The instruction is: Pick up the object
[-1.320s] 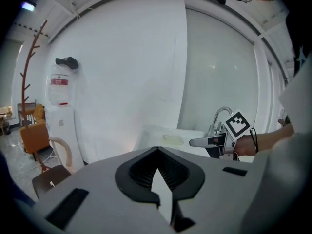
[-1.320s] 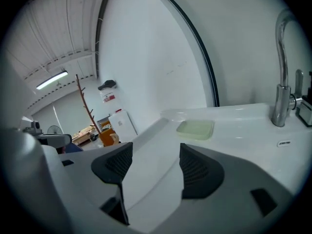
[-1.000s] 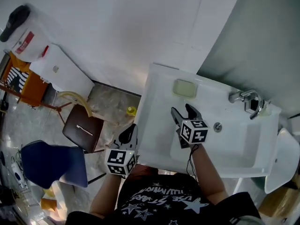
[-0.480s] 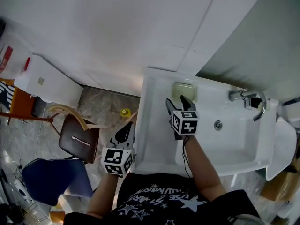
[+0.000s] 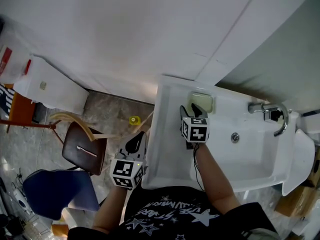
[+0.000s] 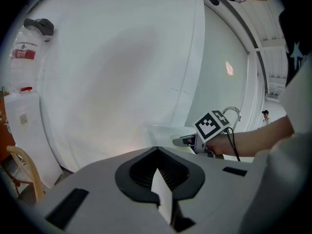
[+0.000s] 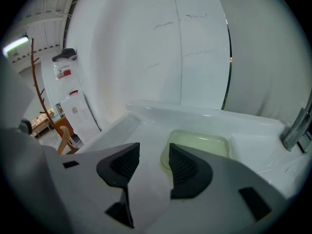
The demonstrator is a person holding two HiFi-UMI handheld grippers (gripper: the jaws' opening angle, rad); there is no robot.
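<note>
A pale green soap bar (image 5: pixel 202 101) lies in the recess at the back left corner of the white sink (image 5: pixel 260 166); in the right gripper view the soap (image 7: pixel 204 141) shows just past the right jaw. My right gripper (image 5: pixel 190 109) hovers over the sink's left ledge right in front of the soap. Its jaws (image 7: pixel 152 150) have just been closing and stand open, with only white sink surface between them. My left gripper (image 5: pixel 136 141) hangs off the sink's left side above the floor, and its jaws (image 6: pixel 157 149) look shut and empty.
A chrome faucet (image 5: pixel 270 113) stands at the back right of the sink, with the drain (image 5: pixel 235 137) in the basin. On the floor to the left are a brown chair (image 5: pixel 82 149), a blue seat (image 5: pixel 55 191) and a small yellow thing (image 5: pixel 134 120). The wall is close behind the sink.
My right gripper has moved toward the back left corner of the sink, up to the soap, and its jaws stand narrower. The left gripper has shifted only a little beside the sink.
</note>
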